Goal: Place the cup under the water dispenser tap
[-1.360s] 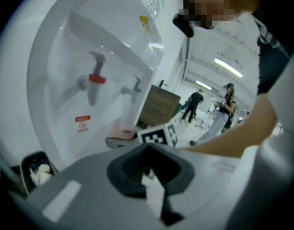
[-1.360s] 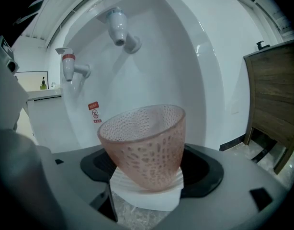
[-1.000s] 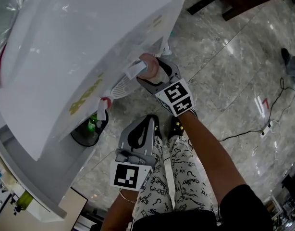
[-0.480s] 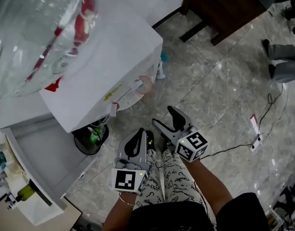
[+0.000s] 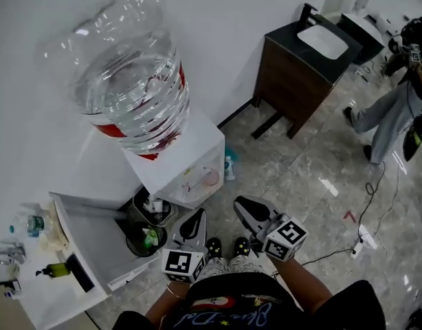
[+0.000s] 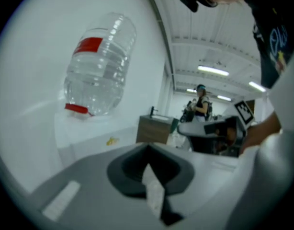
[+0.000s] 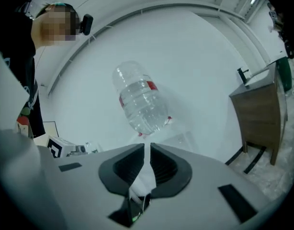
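The left gripper (image 6: 148, 153) had its jaws pressed together with nothing between them. The right gripper (image 7: 147, 152) was closing its jaws. Only a thin slit was left between them, and they held nothing.

In the head view both grippers sat low, close to the person's body and well apart from the water dispenser (image 5: 171, 158) with its big bottle (image 5: 132, 91) on top. The cup (image 5: 210, 178) stood in the recess at the dispenser's front, touched by neither gripper; the taps were too small to make out. A dark bin (image 5: 143, 238) sat on the floor just beside the dispenser.
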The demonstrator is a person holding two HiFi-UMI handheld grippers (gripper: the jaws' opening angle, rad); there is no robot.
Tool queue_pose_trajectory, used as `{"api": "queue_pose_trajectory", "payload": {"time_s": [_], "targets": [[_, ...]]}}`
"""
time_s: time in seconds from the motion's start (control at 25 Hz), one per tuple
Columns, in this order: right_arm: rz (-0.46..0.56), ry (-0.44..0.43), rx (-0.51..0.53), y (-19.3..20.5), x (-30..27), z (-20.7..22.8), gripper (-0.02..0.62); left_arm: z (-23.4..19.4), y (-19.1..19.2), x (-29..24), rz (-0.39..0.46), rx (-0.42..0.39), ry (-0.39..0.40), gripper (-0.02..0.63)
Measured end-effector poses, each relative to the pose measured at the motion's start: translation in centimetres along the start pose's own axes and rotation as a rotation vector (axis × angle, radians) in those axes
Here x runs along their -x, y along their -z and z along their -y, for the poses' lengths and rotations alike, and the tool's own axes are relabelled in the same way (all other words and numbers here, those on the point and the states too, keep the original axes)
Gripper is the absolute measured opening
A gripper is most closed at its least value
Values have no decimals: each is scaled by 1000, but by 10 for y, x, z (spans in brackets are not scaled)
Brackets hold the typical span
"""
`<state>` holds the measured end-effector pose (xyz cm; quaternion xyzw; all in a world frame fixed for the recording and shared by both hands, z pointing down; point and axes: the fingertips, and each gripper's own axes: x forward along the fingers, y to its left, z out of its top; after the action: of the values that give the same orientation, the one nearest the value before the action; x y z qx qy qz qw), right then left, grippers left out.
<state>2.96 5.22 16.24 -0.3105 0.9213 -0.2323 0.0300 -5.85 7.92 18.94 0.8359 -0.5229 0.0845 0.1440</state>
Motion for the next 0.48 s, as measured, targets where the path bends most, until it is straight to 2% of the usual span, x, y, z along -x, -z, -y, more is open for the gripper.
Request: {"api": "queue_pose_trajectory", "payload": {"time_s": [0.16, 0.32, 0.48], "targets": [[48, -48, 20, -29, 9, -32, 48, 17, -27, 12, 39, 12, 19, -3], [-28, -87, 107, -20, 11, -51, 48, 27, -34, 20, 59, 12, 19, -2], [-55, -96, 134, -18, 23, -54, 48, 28, -40, 25, 56, -11, 10, -2]]}}
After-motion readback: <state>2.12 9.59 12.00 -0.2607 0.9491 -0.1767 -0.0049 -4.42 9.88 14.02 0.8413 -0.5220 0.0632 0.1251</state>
